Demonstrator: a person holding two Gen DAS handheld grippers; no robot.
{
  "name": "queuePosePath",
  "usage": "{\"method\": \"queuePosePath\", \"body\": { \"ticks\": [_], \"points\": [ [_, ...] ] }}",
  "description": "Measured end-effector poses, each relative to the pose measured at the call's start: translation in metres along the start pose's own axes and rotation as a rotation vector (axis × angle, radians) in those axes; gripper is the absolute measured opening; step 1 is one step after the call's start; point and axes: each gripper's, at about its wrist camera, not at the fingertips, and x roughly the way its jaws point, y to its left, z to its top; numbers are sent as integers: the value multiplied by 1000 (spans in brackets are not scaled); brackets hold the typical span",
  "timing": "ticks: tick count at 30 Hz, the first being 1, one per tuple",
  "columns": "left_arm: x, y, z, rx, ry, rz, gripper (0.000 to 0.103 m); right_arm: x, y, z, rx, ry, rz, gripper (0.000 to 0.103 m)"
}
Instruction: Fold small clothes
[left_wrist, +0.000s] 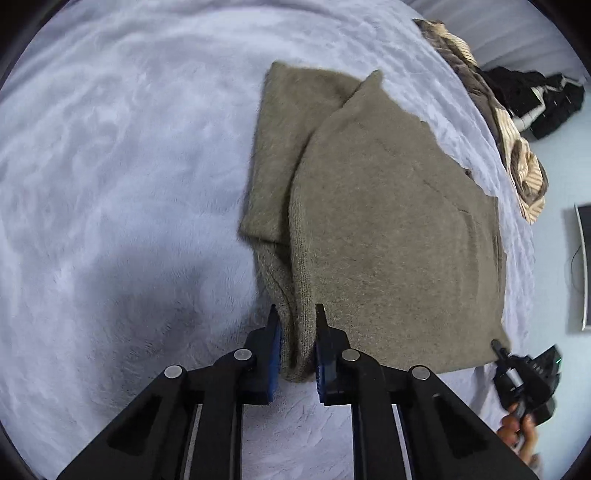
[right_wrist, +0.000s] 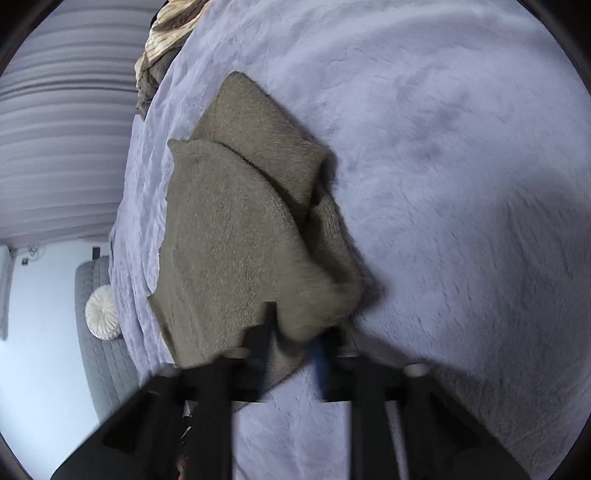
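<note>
Now the brown sweater (left_wrist: 388, 221) lies partly folded on the lilac blanket (left_wrist: 110, 166). The left gripper (left_wrist: 297, 332) pinches its near folded edge with narrow fingers. The right gripper (right_wrist: 295, 332) also grips sweater cloth, though this view is blurred. Striped clothes (left_wrist: 517, 155) lie beyond the sweater.

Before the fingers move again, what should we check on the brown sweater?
1. Left gripper has the sweater: ok, knit edge sits between its fingers.
2. Right gripper has its corner: cannot tell, that view is blurred.
3. Sleeve folded over the body: ok.
4. Sweater lies flat on the blanket: not ok, the near edge is bunched.
5. Striped clothes pile stays apart from the sweater: ok.
</note>
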Motion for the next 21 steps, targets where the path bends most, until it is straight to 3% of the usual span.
{"method": "queuePosePath", "body": {
  "ticks": [3, 5, 8, 11, 14, 17, 21],
  "points": [
    [-19, -14, -5, 106, -46, 23, 16, -21, 36, 5, -195, -10, -10, 8],
    [-15, -11, -12, 124, -32, 58, 16, -24, 41, 7, -233, -3, -42, 8],
    [12, 8, -23, 109, 17, 130, 17, -8, 19, 9, -220, 39, -134, 8],
    [17, 21, -31, 98, 18, 120, 17, 14, -12, 6, -221, 86, -187, 8],
    [2, 21, -32, 134, 9, 167, 17, 8, -14, 3, -206, 70, -181, 6],
    [-11, 20, -28, 155, 8, 243, 17, -5, -3, -2, -209, 55, -255, 7],
    [-40, 4, 2, 192, -85, 195, 17, -38, 39, -6, -314, -76, -288, 11]
  ]
}}
